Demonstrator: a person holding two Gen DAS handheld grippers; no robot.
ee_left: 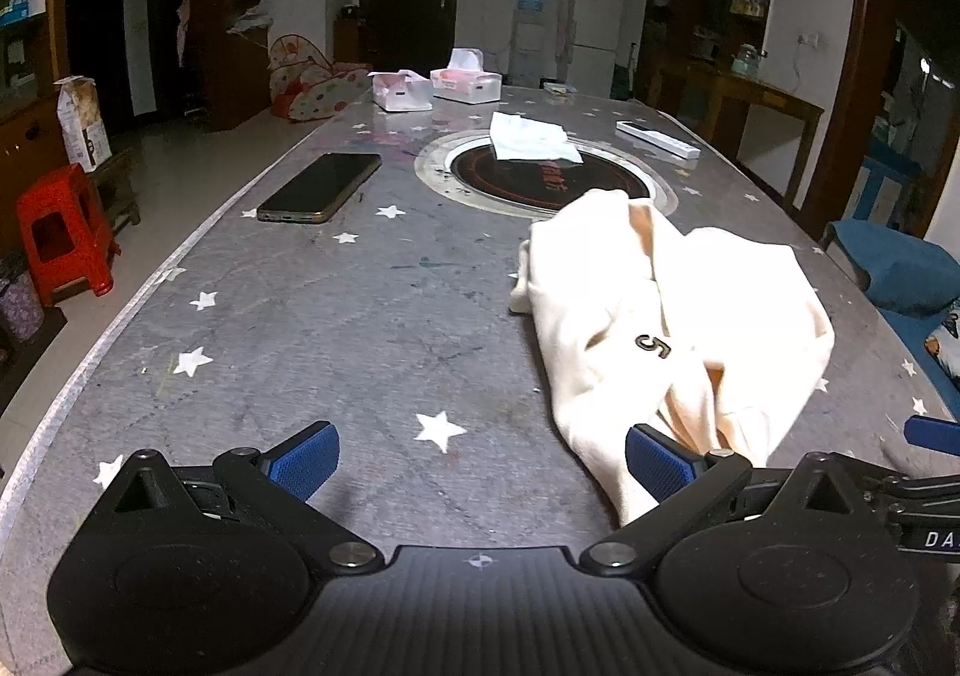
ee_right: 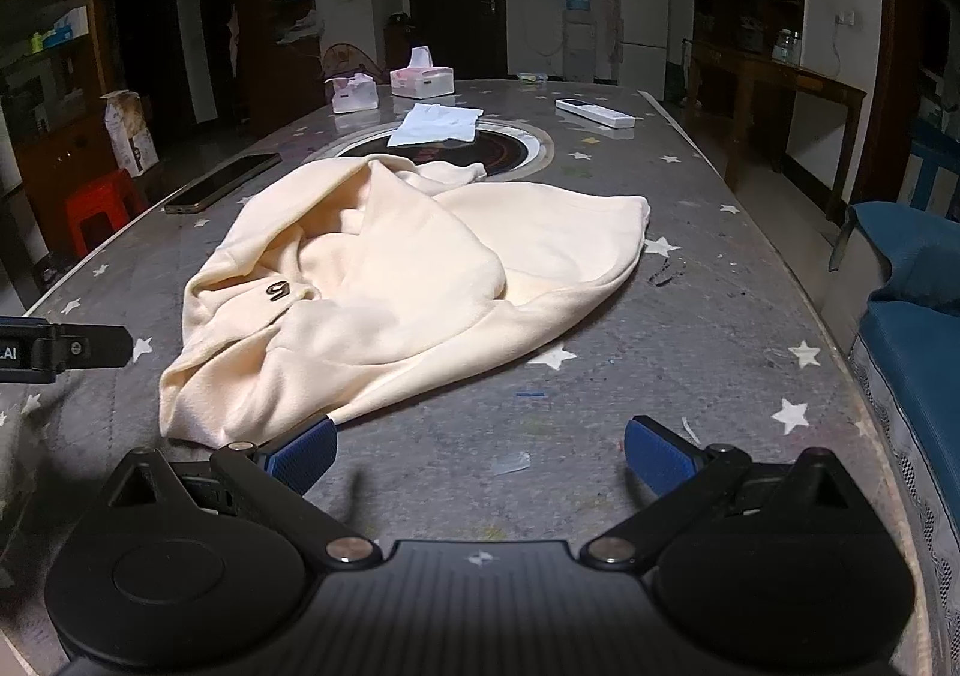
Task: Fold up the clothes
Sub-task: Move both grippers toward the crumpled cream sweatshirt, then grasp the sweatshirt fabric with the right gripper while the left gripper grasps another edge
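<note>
A cream garment (ee_left: 678, 328) with a small dark "5" mark lies crumpled on the grey star-patterned table (ee_left: 336, 328). In the left wrist view it sits to the right, its near edge touching the right blue fingertip (ee_left: 657, 463). My left gripper (ee_left: 480, 460) is open, with bare table between its fingers. In the right wrist view the cream garment (ee_right: 396, 280) spreads ahead and to the left, its near hem by the left blue fingertip (ee_right: 303, 454). My right gripper (ee_right: 480, 454) is open and holds nothing. Part of the left gripper (ee_right: 66, 349) shows at the left edge.
A phone (ee_left: 321, 187) lies far left on the table. Beyond the garment are a round inset hotplate (ee_left: 540, 175), a white tissue (ee_left: 531, 139), two tissue boxes (ee_left: 465, 82), and a white remote (ee_left: 657, 139). A red stool (ee_left: 63, 232) stands left; a blue seat (ee_right: 912, 328) lies right.
</note>
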